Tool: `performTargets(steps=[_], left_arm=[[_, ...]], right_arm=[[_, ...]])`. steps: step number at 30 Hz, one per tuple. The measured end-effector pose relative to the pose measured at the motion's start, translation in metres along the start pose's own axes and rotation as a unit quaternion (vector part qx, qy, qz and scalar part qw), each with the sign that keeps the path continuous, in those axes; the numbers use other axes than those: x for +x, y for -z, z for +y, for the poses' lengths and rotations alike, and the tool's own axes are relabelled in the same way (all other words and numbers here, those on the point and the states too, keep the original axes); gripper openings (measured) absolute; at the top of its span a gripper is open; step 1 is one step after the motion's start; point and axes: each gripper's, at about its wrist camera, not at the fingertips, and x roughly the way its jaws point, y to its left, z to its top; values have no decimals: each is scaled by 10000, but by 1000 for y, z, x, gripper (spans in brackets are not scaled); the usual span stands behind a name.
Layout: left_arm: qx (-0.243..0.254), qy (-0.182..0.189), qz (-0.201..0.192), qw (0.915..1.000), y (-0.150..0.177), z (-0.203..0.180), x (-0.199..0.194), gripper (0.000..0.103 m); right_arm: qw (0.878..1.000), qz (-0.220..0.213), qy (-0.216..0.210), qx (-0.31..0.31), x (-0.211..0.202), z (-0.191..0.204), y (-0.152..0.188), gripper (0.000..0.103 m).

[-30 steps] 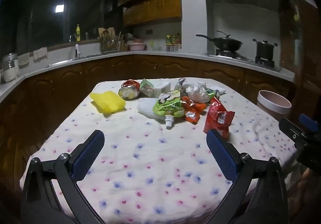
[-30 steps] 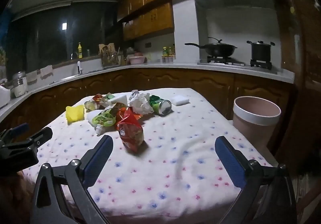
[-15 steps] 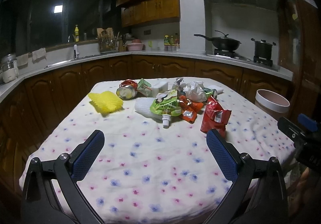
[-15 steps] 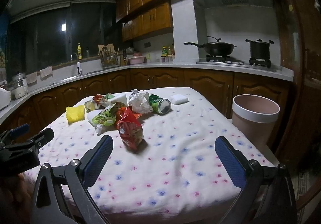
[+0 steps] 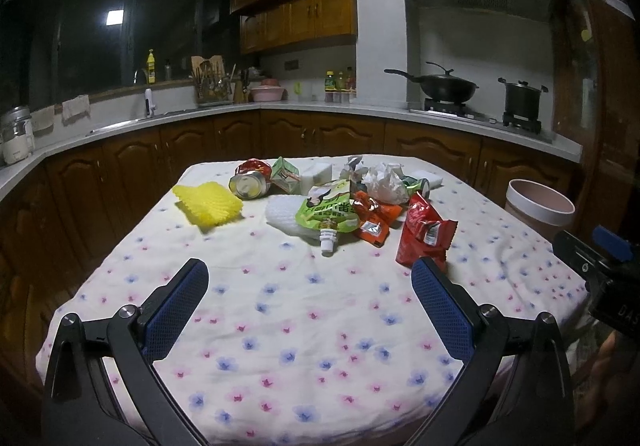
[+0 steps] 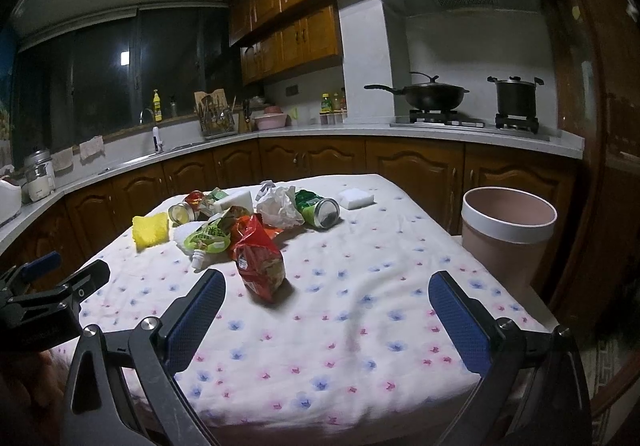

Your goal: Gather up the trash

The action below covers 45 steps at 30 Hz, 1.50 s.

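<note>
Hovering over near edge of table [image 5: 280, 326], left gripper [image 5: 308, 294] jaws spread wide, nothing between pads. Same for right gripper [image 6: 326, 306]: wide open, empty, above near right part of floral cloth. Trash clustered toward far half of table, well apart from both grippers. Red snack bag [image 6: 258, 258] nearest, standing tilted at front of pile, just ahead of right gripper's left pad; in left view [image 5: 424, 232] just beyond right pad. Green spout pouch [image 5: 326, 212] lying flat, nozzle toward camera, overlapping white foam net [image 5: 280, 212]. Orange wrappers [image 5: 374, 218] beside pouch. Yellow foam net [image 5: 208, 202] alone toward left edge. Crushed can [image 5: 248, 184] and small green carton [image 5: 286, 174] behind it. Crumpled white plastic [image 6: 280, 206] touching green can [image 6: 320, 210] on its side. White sponge [image 6: 356, 198] near far right edge, apart from pile. Pink bin [image 6: 508, 230] on floor just off right table edge, mouth open upward. Bare cloth across whole near half and along right side toward bin. Counters and cabinets wrapping around behind.
</note>
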Motion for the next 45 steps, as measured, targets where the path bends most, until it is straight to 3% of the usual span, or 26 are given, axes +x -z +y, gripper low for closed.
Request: performTargets(steps=[45], left_arm=[[-32, 57, 30, 10000, -1, 3, 4, 103]], right_arm=[[10000, -19, -90, -13, 3, 12, -4, 102]])
